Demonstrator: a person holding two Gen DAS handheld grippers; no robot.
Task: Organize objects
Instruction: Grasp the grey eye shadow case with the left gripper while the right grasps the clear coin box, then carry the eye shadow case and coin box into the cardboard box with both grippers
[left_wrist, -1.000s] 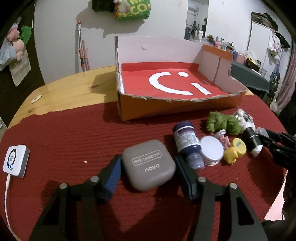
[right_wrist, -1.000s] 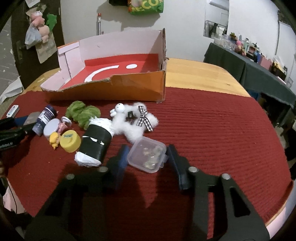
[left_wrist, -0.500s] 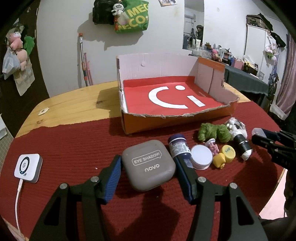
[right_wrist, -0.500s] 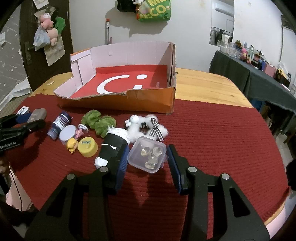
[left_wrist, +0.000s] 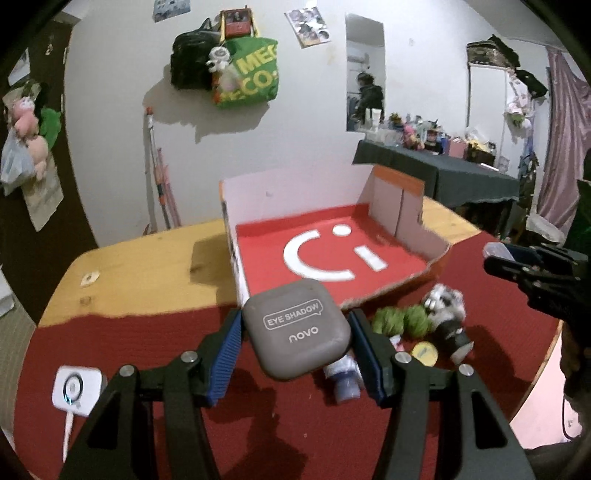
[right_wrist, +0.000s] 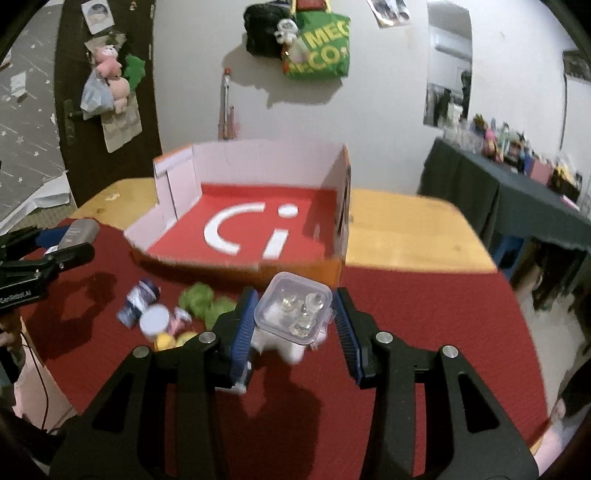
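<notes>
Bottle (left_wrist: 341, 380) lies before box (left_wrist: 402, 218), on cloth (left_wrist: 122, 332).

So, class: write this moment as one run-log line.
left tool: shut on eyeshadow case | right tool: shut on clear box | both held above cloth | box: nothing inside

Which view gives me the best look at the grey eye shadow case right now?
The left wrist view. There the eye shadow case fills the centre, lid and lettering readable, clamped in the left gripper. In the right wrist view the same case is only a small grey sliver at the left edge, seen side-on.
</notes>
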